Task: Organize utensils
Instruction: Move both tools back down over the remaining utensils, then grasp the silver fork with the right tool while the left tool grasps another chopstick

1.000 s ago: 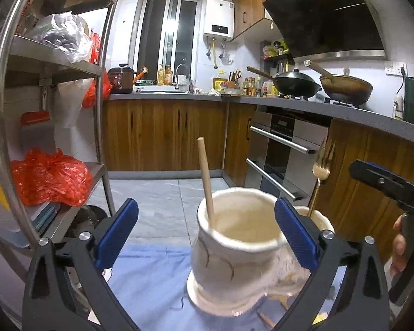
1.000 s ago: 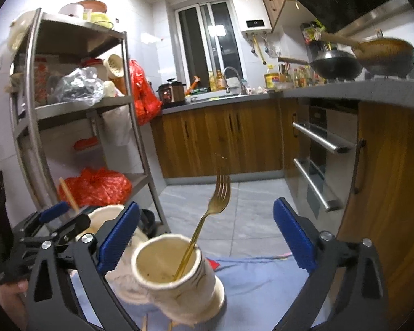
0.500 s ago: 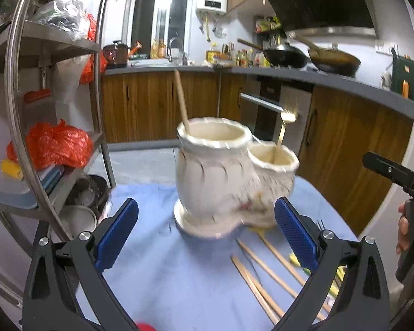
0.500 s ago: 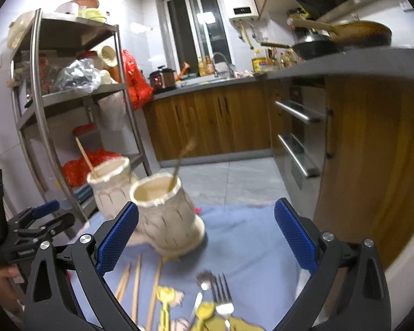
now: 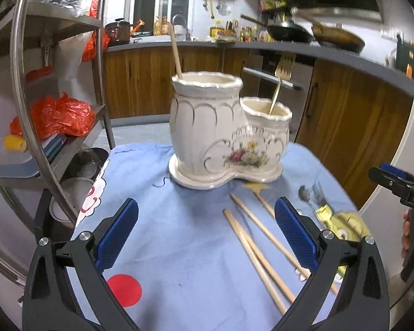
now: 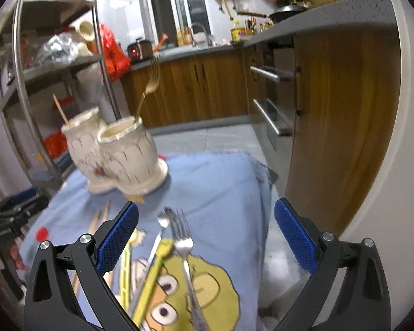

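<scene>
A white ceramic two-cup utensil holder (image 5: 223, 135) stands on the blue cloth (image 5: 179, 248); it also shows in the right wrist view (image 6: 118, 154). One wooden chopstick (image 5: 176, 52) stands in its tall cup, a gold fork (image 5: 281, 74) in its low cup. Several wooden chopsticks (image 5: 259, 251) lie on the cloth in front of my left gripper (image 5: 205, 234), which is open and empty. A silver fork (image 6: 183, 245) and a spoon (image 6: 161, 226) lie just ahead of my right gripper (image 6: 205, 234), also open and empty.
A metal shelf rack (image 5: 55, 104) with red bags stands left of the table. Wooden kitchen cabinets (image 6: 342, 115) and an oven (image 6: 270, 104) stand close on the right. The cloth's right edge (image 6: 265, 198) drops off to the floor.
Both grippers have pulled back and up from the holder. The loose chopsticks, fork and spoon on the cloth have come into view below them.
</scene>
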`<state>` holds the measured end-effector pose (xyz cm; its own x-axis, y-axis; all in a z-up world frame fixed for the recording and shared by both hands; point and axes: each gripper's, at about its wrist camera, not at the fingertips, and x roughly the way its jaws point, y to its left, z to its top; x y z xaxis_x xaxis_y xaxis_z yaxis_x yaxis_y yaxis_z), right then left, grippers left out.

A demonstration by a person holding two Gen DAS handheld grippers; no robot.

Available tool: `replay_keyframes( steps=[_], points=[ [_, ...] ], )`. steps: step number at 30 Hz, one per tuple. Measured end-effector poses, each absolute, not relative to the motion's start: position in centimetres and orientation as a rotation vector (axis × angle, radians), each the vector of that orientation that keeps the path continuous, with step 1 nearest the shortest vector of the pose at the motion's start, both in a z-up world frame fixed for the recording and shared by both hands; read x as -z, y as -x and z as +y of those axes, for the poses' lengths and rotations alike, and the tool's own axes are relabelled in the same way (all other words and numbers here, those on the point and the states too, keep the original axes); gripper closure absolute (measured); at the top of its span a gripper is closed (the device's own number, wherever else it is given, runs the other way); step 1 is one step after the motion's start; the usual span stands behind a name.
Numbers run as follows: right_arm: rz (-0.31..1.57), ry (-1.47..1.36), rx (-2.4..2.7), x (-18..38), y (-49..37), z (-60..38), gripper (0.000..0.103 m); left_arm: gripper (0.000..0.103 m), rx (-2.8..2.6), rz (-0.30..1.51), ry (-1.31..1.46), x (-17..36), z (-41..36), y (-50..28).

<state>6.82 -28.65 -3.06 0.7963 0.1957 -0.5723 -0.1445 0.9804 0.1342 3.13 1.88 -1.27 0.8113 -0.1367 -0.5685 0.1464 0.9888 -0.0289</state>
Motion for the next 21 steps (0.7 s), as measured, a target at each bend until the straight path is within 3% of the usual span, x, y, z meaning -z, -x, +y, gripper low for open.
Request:
replay_keyframes(
  steps=[15, 19, 21],
  points=[
    [0.749, -0.014, -0.200, 5.7, -6.1, -27.8, 0.005, 0.007, 0.225, 0.881, -0.134, 5.8, -1.5, -2.8],
    [0.763, -0.015, -0.204, 5.8, -6.4, -27.8, 0.005, 0.018, 0.219, 0.909, -0.171, 6.3, -1.7, -2.7],
    [0.768, -0.007, -0.208, 5.9, -6.4, -27.7, 0.006, 0.028, 0.221, 0.939, -0.174, 6.7, -1.7, -3.0]
  ],
)
